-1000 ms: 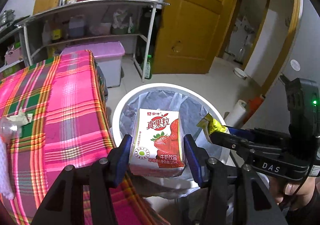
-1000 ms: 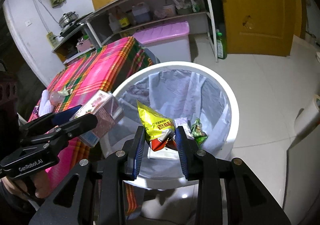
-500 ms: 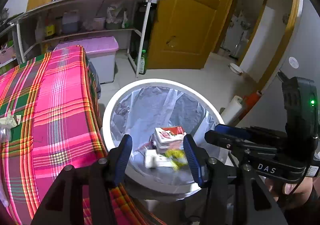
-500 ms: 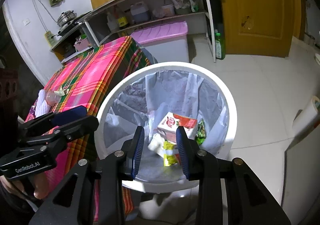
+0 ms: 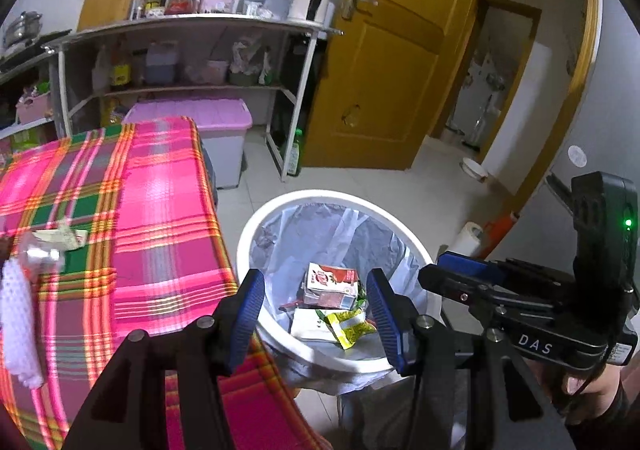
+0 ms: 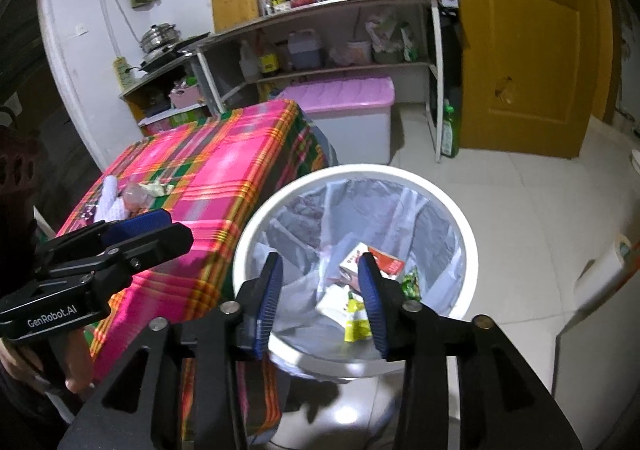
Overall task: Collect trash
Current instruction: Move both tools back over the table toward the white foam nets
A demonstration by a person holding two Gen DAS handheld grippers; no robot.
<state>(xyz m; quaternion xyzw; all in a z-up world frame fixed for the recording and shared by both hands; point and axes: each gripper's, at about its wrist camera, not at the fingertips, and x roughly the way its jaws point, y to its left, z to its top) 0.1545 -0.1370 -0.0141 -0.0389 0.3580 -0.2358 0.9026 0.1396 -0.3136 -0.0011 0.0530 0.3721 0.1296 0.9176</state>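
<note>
From the left wrist cam, the left claw (image 5: 316, 314) is spread wide with nothing in it, hanging over the near rim of the white bin (image 5: 408, 238). The carton (image 5: 330, 284) lies flat down at the bottom of the bin on the liner, right between the two blue pads as seen from here but well below them, and the yellow wrapper (image 5: 349, 327) sits just in front of it next to some white paper scraps. The right claw (image 5: 460, 274) pokes in from the right side, beside the bin. The plaid table (image 5: 132, 218) is on the left, touching the bin, with a few leftover bits near its left edge. From the right wrist cam, the right claw (image 6: 320, 302) has just been opening, sits about half spread, and holds nothing; it's over the bin (image 6: 260, 218) too. The carton (image 6: 370, 260) shows just past the right pad, partly hidden by it, and the wrapper (image 6: 356, 320) is lower, near that same pad, both down inside. The left claw (image 6: 136, 230) sits off to the left over the table (image 6: 224, 166) edge.
</note>
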